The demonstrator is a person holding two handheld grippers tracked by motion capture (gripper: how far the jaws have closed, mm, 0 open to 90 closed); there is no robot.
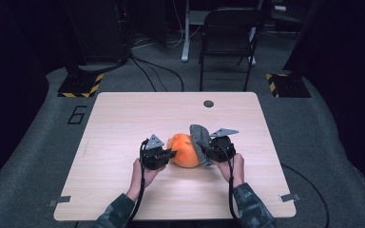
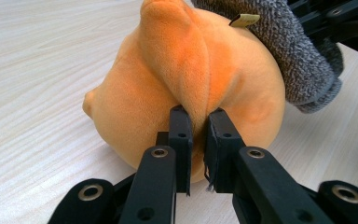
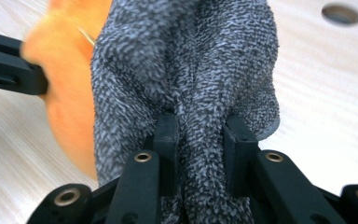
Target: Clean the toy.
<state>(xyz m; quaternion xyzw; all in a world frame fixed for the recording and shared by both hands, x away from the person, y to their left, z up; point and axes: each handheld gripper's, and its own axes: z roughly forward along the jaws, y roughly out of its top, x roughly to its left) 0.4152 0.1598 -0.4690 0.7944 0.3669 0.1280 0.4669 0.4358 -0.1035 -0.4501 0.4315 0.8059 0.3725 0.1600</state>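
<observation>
While my left gripper [image 2: 197, 123] pinches a fold of the orange plush toy [image 2: 186, 84], my right gripper [image 3: 204, 135] clamps the grey knitted cloth [image 3: 186, 60] draped against it, mid-table [image 1: 123, 118].

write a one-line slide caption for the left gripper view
Left gripper pinches a fold of the orange plush toy while a grey knit hat covers its far side.

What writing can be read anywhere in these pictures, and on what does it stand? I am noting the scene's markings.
"6": a large dark numeral on the grey floor left of the table.
Small tan tag on the orange plush toy beside the grey knit cap: no writing can be made out.
Nothing else legible.
</observation>
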